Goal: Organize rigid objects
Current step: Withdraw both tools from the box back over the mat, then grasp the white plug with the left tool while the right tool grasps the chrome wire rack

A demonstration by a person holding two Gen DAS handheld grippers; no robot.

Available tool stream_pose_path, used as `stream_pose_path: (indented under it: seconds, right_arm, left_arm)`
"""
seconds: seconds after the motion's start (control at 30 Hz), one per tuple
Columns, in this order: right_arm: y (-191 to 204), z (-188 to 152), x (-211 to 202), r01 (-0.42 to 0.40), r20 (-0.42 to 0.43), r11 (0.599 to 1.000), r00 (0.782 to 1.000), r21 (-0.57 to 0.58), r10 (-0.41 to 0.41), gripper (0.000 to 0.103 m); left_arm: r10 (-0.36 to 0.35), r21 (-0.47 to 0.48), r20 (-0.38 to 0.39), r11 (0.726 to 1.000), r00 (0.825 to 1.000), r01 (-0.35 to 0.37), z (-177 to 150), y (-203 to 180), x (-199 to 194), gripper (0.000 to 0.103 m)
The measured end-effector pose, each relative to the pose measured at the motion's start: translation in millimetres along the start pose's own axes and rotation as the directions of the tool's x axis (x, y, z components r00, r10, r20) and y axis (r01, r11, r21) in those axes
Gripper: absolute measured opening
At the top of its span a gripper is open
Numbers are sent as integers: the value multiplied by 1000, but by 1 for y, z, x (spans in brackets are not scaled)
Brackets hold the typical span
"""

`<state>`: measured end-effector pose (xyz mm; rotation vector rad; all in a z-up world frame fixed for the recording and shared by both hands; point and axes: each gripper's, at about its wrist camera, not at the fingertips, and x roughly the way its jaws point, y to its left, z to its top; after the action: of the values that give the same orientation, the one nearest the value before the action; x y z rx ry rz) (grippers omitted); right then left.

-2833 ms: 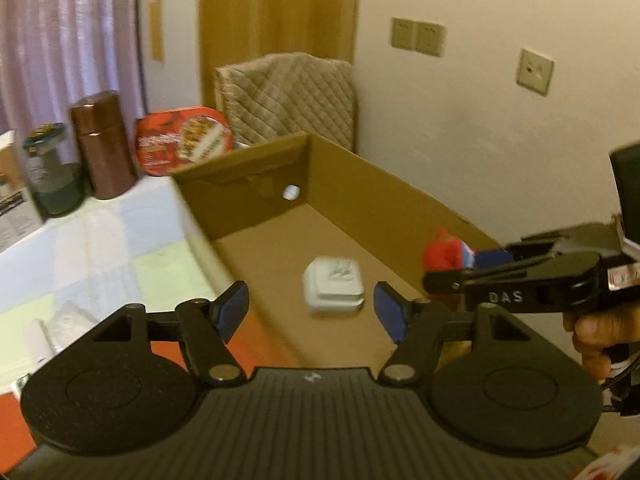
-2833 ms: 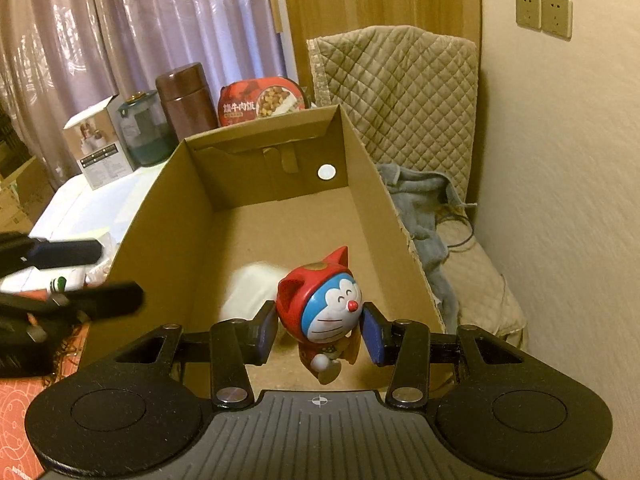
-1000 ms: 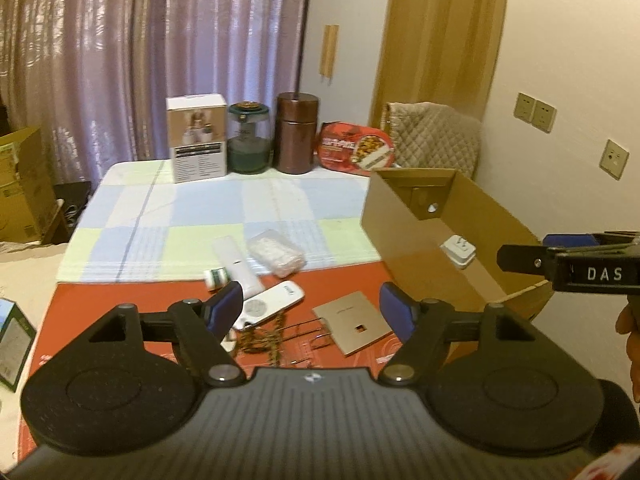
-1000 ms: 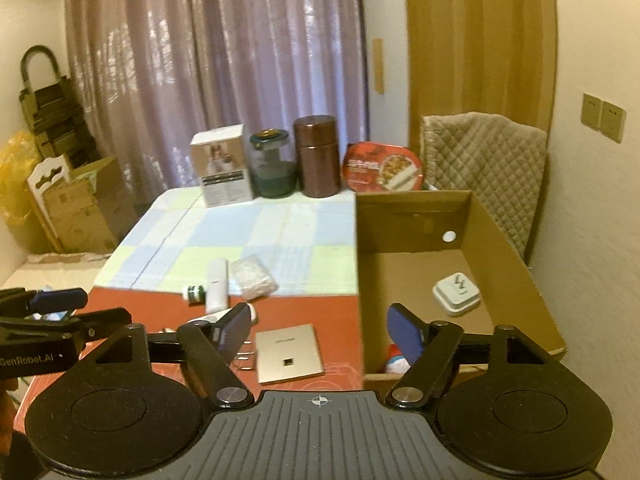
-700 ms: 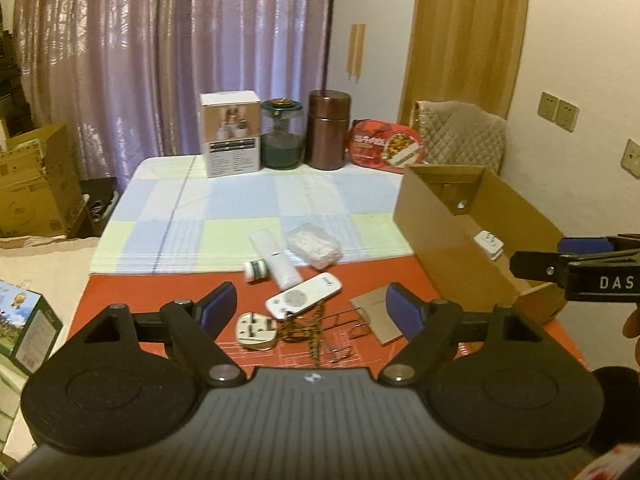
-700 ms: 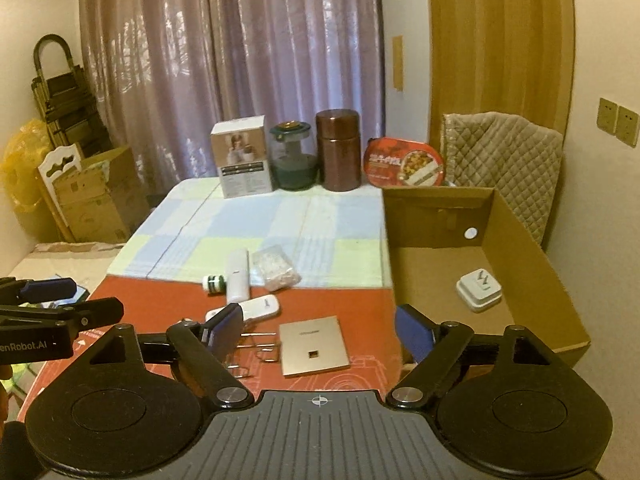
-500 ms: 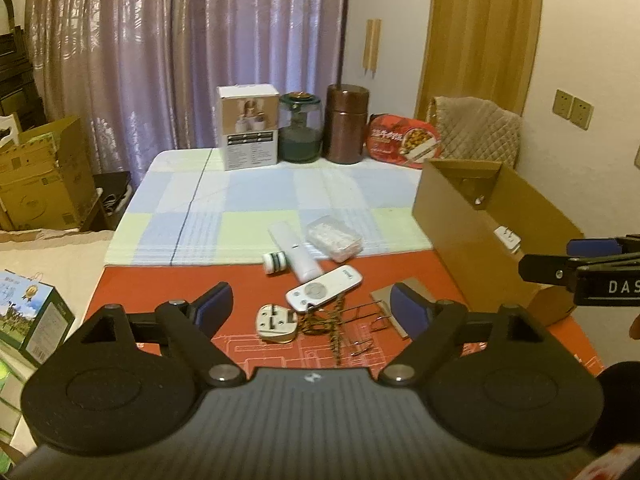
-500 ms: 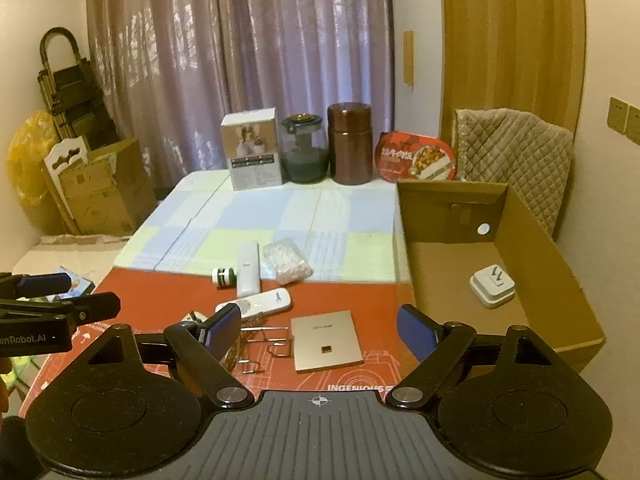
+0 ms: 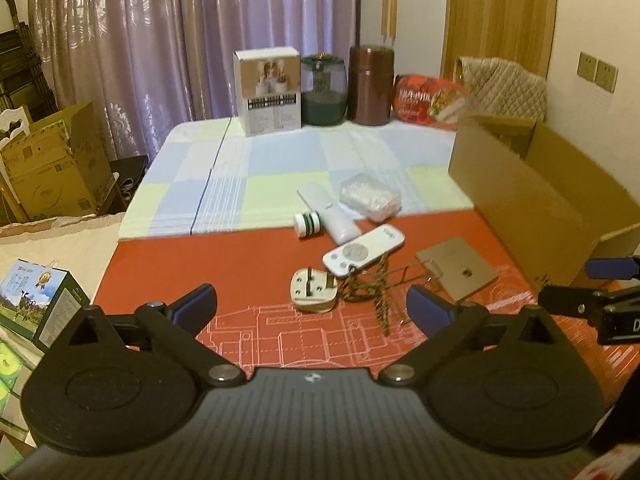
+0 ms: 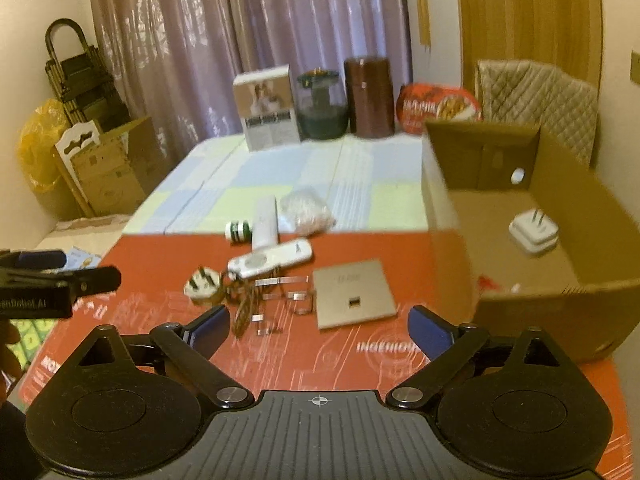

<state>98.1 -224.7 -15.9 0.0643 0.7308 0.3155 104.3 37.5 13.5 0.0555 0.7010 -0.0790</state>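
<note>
Purple curtains (image 9: pixel 192 40) hang behind the table (image 9: pixel 280 160), a wooden door (image 9: pixel 500 12) stands right, cream wall (image 9: pixel 592 20) beside it.

We are in a room in a home. We see long purple curtains (image 9: pixel 192 40) at the far side, a wooden door (image 9: pixel 500 16) on the right, a padded chair (image 10: pixel 536 92), and a table with a checked cloth (image 9: pixel 280 168) and jars.
</note>
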Motion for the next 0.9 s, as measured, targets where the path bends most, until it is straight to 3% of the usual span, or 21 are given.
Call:
stream_pose_path:
  seconds: [0.27,0.63,0.9]
  right_arm:
    - [-8,-17,47,8,-29,1000,1000,-1,-8,94]
    - [-13,-15,96,20,-66,999,998,-40,-22,94]
    - [7,-10,115,-60,-41,994,998,-94,56,94]
  left_arm:
    - [-9,27,-38,1000,999,10,-13,6,40,99]
    - [-54,51,-84,997,995,59,-16,7,96,99]
    - [-60,60,-85,996,995,65,-9,22,116,99]
